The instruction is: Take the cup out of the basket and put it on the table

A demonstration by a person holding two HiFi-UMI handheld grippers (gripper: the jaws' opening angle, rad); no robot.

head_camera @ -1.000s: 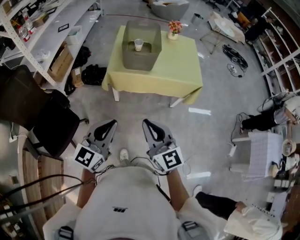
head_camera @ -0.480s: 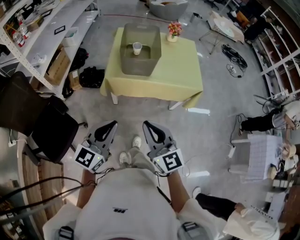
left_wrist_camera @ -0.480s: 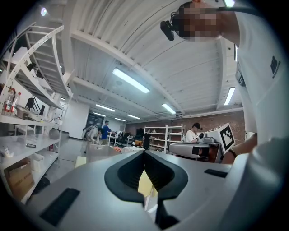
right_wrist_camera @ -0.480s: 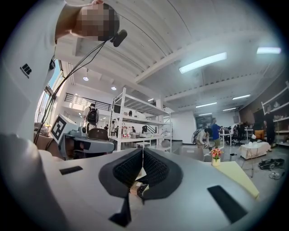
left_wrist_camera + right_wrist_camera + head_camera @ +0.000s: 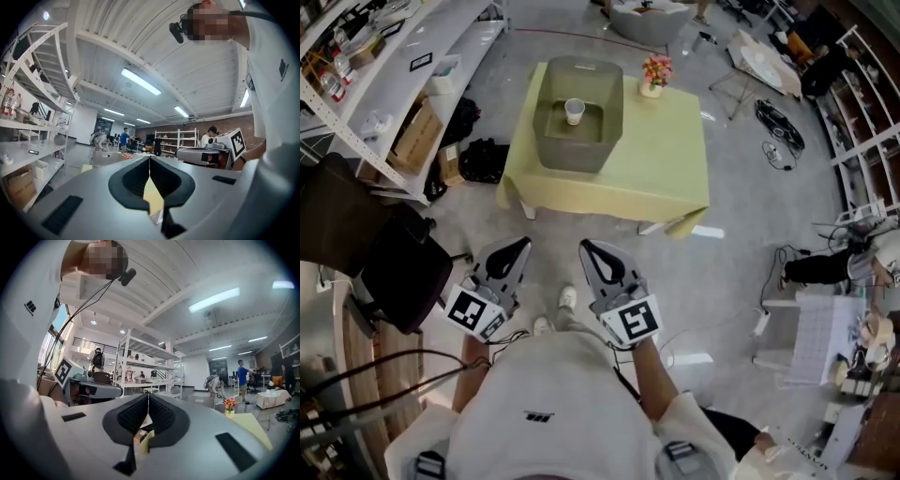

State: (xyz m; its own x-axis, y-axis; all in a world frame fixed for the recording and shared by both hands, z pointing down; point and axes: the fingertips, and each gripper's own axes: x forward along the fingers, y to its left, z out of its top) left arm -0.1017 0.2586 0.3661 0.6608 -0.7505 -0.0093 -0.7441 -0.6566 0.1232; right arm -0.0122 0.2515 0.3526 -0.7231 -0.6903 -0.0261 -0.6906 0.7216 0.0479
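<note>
No lettering is legible: the small dark logo (image 5: pixel 540 416) on the white shirt (image 5: pixel 553 370), just behind the right gripper (image 5: pixel 585 247), is too small to read.

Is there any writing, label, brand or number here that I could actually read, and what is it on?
None can be read.
Left cube, right cube: black-and-white square patterns, no letters.
Shirt mark: too small to read.
Shelf tag: too small to read.
</note>
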